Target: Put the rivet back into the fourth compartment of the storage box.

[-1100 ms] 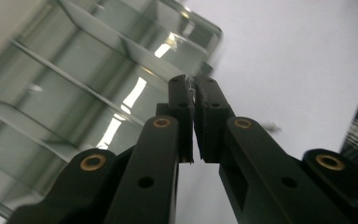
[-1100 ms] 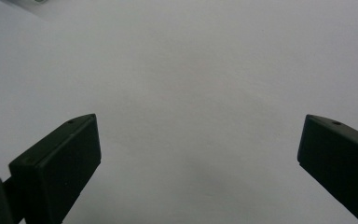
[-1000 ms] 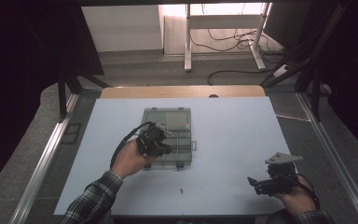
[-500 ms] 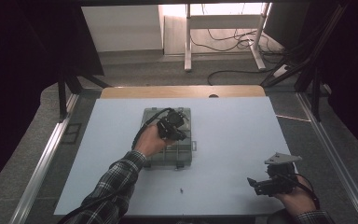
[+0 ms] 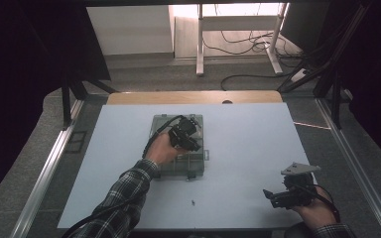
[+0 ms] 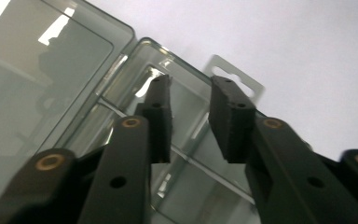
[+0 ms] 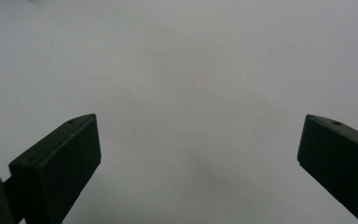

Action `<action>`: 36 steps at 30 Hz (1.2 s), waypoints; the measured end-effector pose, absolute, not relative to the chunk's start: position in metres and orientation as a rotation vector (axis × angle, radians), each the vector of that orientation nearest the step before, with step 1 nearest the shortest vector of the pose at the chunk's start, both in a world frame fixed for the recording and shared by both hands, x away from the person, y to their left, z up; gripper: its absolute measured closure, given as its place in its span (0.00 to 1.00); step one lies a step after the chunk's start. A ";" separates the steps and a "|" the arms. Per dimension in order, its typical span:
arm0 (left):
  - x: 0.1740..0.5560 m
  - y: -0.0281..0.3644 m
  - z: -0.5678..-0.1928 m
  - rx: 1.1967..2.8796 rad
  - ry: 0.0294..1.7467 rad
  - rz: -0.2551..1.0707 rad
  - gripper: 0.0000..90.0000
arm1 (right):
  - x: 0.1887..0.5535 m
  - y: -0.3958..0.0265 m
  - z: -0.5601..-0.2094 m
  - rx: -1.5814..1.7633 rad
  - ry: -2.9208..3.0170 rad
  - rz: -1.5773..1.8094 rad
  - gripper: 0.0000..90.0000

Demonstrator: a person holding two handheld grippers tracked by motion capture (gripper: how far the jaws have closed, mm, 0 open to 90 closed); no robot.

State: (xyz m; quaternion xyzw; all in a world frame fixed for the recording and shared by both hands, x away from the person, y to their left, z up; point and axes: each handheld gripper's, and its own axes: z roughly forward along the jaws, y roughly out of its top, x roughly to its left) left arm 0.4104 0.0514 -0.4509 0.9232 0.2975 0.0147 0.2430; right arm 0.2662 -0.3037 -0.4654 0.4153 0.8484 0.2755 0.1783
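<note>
One clear box [image 5: 178, 163] under left gripper [image 5: 191, 141]

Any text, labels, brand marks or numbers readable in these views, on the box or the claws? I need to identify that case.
None readable.
Clear plastic compartment box: no label or print visible; its hang tab is blank.
Left claw and right claw: plain black pads, no markings.
White table: blank.

clear grey-tinted organiser box [image 5: 178, 166], plaid sleeve [image 5: 129, 191], white table [image 5: 248, 148]
</note>
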 end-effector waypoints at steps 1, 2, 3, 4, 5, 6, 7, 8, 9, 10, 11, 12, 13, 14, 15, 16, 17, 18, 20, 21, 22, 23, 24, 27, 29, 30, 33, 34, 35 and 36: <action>0.407 0.054 -0.449 2.519 0.802 0.037 0.72 | 0.266 -0.304 -0.465 1.174 2.400 0.780 0.00; 0.407 0.054 -0.449 2.519 0.802 0.037 0.69 | 0.266 -0.304 -0.465 1.174 2.400 0.780 0.00; 0.401 0.057 -0.446 2.517 0.789 0.035 0.69 | 0.266 -0.304 -0.465 1.174 2.400 0.779 0.00; 0.393 0.061 -0.442 2.506 0.771 0.031 0.65 | 0.266 -0.303 -0.466 1.174 2.399 0.778 0.00; 0.393 0.061 -0.442 2.506 0.771 0.031 0.62 | 0.266 -0.303 -0.466 1.174 2.399 0.778 0.00; 0.384 0.067 -0.439 2.485 0.752 0.012 0.59 | 0.266 -0.303 -0.466 1.173 2.399 0.775 0.00; 0.384 0.067 -0.439 2.485 0.752 0.012 0.57 | 0.266 -0.303 -0.466 1.173 2.399 0.775 0.00; 0.373 0.071 -0.437 2.472 0.738 0.003 0.52 | 0.266 -0.303 -0.466 1.175 2.397 0.774 0.00; 0.373 0.071 -0.437 2.472 0.738 0.003 0.49 | 0.266 -0.303 -0.466 1.175 2.397 0.774 0.00; 0.361 0.075 -0.436 2.470 0.720 -0.004 0.47 | 0.266 -0.304 -0.466 1.179 2.394 0.773 0.00; 0.355 0.076 -0.436 2.473 0.710 -0.009 0.44 | 0.266 -0.304 -0.465 1.181 2.393 0.771 0.00; 0.349 0.078 -0.437 2.477 0.699 -0.016 0.42 | 0.266 -0.304 -0.465 1.182 2.392 0.771 0.00; 0.349 0.078 -0.437 2.477 0.699 -0.016 0.39 | 0.266 -0.304 -0.465 1.182 2.392 0.771 0.00; 0.343 0.079 -0.437 2.480 0.689 -0.015 0.39 | 0.266 -0.304 -0.465 1.184 2.392 0.770 0.00; 0.331 0.083 -0.438 2.486 0.670 -0.016 0.34 | 0.266 -0.304 -0.465 1.185 2.392 0.770 0.00; 0.326 0.085 -0.439 2.480 0.661 -0.026 0.33 | 0.266 -0.304 -0.465 1.186 2.392 0.769 0.00; 0.321 0.087 -0.440 2.479 0.658 -0.033 0.32 | 0.266 -0.304 -0.465 1.185 2.391 0.769 0.00; 0.317 0.088 -0.442 2.480 0.656 -0.045 0.30 | 0.266 -0.304 -0.465 1.186 2.391 0.769 0.00; 0.309 0.089 -0.445 2.494 0.639 -0.071 0.27 | 0.266 -0.304 -0.465 1.187 2.392 0.768 0.00; 0.306 0.089 -0.448 2.498 0.632 -0.076 0.27 | 0.266 -0.304 -0.465 1.186 2.392 0.769 0.00; 0.304 0.089 -0.450 2.516 0.617 -0.081 0.28 | 0.266 -0.304 -0.465 1.185 2.393 0.769 0.00; 0.303 0.088 -0.453 2.526 0.611 -0.082 0.29 | 0.266 -0.304 -0.466 1.185 2.392 0.768 0.00; 0.303 0.088 -0.453 2.526 0.611 -0.082 0.31 | 0.266 -0.304 -0.466 1.185 2.392 0.768 0.00; 0.301 0.083 -0.463 2.566 0.605 -0.068 0.36 | 0.267 -0.304 -0.466 1.184 2.394 0.767 0.00; 0.302 0.079 -0.470 2.595 0.604 -0.057 0.38 | 0.266 -0.304 -0.466 1.184 2.394 0.768 0.00; 0.303 0.076 -0.474 2.610 0.607 -0.067 0.42 | 0.266 -0.304 -0.466 1.185 2.395 0.769 0.00; 0.305 0.070 -0.483 2.647 0.607 -0.067 0.44 | 0.267 -0.304 -0.466 1.184 2.397 0.769 0.00; 0.306 0.065 -0.488 2.672 0.613 -0.047 0.44 | 0.267 -0.304 -0.466 1.183 2.399 0.770 0.00; 0.306 0.065 -0.488 2.672 0.613 -0.047 0.45 | 0.267 -0.304 -0.466 1.183 2.399 0.770 0.00; 0.307 0.064 -0.489 2.682 0.614 -0.040 0.45 | 0.266 -0.304 -0.466 1.181 2.400 0.769 0.00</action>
